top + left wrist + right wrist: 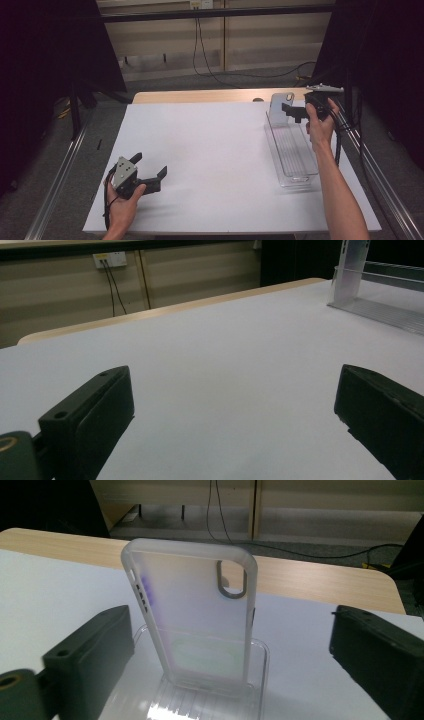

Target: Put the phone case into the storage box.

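The phone case (192,615), frosted and translucent with a slot-shaped camera cutout near its top, stands upright at the far end of a clear plastic tray (295,165). Its lower edge sits inside the tray, against the tray's far end wall, and it leans very little. The tray is long and narrow with a ribbed floor, and lies lengthwise near the right edge of the white counter (210,150); apart from the case, the tray holds nothing that can be made out.

The right tongs (295,111) are level with the case, pointing leftward across the high view at its upper part. In the right gripper view their two black jaws stand wide, one on each side of the case, with clear gaps to it: released, pressing on nothing. The right forearm reaches up along the counter's right side, the hand wrapped around the tool's body.

The left tongs (150,170) rest low at the near left of the counter, well apart from the tray, gripped from below by the left hand (122,202). Their jaws are spread wide over bare white surface, holding nothing.
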Demonstrator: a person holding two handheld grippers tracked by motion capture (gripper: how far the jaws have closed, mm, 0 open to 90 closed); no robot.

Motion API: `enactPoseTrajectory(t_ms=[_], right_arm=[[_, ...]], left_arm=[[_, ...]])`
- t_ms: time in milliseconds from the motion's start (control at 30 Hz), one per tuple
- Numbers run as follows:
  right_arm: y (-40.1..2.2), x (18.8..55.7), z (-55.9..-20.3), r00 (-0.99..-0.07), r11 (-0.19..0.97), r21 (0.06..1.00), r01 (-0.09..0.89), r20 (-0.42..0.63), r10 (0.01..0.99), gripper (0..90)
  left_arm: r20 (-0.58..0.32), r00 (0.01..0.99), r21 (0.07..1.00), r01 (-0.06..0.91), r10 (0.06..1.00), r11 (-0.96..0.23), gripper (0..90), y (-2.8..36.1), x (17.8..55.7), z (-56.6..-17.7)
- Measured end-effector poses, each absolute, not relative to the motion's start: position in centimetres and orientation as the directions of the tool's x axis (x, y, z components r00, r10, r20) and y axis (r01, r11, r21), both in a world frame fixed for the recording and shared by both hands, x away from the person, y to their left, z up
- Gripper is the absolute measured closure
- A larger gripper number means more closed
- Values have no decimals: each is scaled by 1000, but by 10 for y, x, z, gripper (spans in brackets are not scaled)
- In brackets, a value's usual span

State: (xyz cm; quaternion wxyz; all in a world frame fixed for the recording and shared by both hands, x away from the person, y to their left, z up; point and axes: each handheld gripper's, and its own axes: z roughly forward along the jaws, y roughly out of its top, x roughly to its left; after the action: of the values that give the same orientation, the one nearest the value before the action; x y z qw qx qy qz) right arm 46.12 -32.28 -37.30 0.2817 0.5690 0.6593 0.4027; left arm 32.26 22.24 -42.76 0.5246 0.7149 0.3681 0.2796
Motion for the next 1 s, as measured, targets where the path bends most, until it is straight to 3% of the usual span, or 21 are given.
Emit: enactPoseTrajectory(t_ms=[433, 1000], right_arm=[[-317, 443, -380, -90, 40, 919, 392, -5, 996, 13], [-319, 413, -376, -139, 13, 952, 305, 31, 990, 8]], left_arm=[[11, 571, 960, 224, 821, -169, 24, 225, 320, -426], [-8, 553, 969, 210, 833, -130, 27, 226, 316, -423]])
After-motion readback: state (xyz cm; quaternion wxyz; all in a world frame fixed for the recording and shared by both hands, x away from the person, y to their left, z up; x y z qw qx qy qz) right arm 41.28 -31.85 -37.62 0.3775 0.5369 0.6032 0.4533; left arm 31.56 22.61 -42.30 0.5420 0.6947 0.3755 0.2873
